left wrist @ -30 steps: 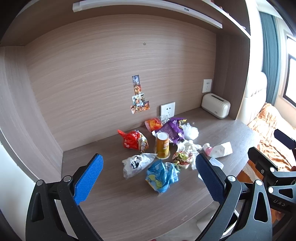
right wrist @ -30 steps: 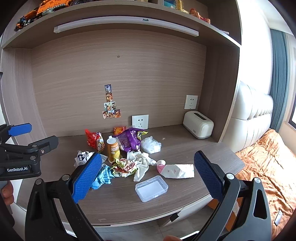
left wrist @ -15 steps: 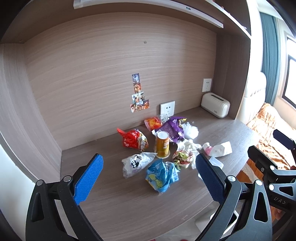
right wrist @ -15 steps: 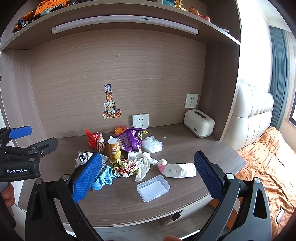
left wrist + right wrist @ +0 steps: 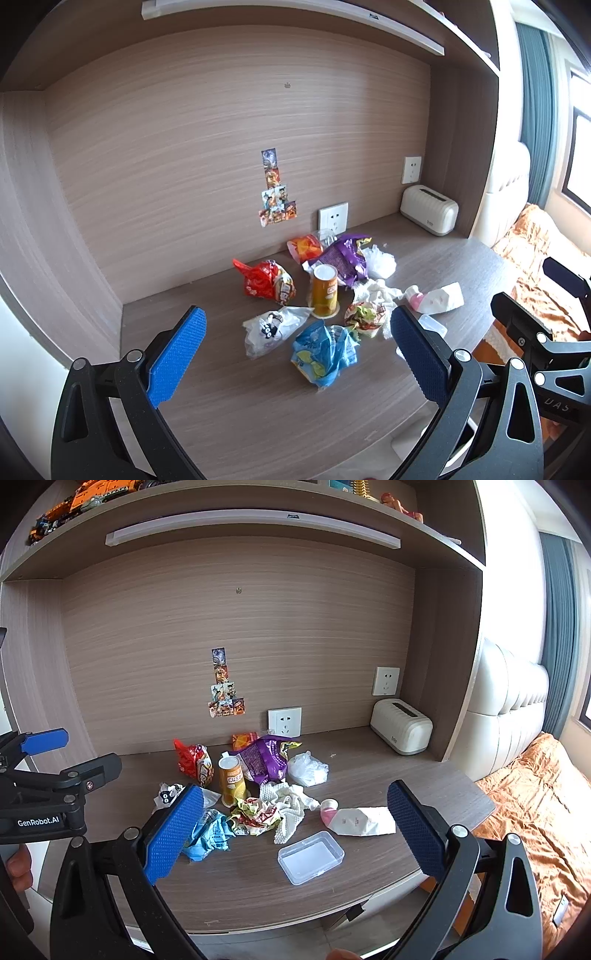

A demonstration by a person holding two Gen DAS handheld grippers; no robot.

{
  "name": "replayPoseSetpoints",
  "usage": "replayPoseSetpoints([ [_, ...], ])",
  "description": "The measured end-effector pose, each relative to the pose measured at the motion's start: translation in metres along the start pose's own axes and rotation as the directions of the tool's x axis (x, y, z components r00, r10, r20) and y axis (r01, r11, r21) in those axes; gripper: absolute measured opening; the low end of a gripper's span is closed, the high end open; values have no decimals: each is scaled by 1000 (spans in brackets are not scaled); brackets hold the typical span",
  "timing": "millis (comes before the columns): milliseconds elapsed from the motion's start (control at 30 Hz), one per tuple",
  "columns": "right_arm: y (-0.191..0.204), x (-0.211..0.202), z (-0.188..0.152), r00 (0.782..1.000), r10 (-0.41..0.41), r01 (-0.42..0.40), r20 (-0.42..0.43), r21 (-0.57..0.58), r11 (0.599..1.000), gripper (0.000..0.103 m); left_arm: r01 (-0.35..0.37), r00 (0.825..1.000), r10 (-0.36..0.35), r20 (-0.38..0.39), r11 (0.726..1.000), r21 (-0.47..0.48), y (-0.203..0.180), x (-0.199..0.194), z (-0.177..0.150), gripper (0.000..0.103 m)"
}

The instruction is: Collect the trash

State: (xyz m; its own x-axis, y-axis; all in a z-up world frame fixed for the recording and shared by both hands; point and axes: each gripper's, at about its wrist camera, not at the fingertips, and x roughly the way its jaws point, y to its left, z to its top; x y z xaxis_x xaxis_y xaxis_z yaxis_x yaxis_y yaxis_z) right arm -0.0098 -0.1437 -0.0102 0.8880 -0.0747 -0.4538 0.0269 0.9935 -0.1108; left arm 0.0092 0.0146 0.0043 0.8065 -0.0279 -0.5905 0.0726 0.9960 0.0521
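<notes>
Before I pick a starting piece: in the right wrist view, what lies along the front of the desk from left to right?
Blue crumpled wrapper → yellow-red crumpled wrapper → clear plastic box → white pouch with pink cap.

Both views have drifted slightly: the right gripper (image 5: 295, 827) seems to have eased a little closer to the trash pile (image 5: 255, 794) on the table (image 5: 369, 886), and the left gripper (image 5: 295, 350) has tilted down a touch.
</notes>
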Motion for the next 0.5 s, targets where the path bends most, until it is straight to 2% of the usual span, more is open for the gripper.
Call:
replayPoseSetpoints([
  [500,2,2,3,1000,5,-5,-4,3,1000,99,15,1000,-15,0,1000,1,0,3,2,98],
])
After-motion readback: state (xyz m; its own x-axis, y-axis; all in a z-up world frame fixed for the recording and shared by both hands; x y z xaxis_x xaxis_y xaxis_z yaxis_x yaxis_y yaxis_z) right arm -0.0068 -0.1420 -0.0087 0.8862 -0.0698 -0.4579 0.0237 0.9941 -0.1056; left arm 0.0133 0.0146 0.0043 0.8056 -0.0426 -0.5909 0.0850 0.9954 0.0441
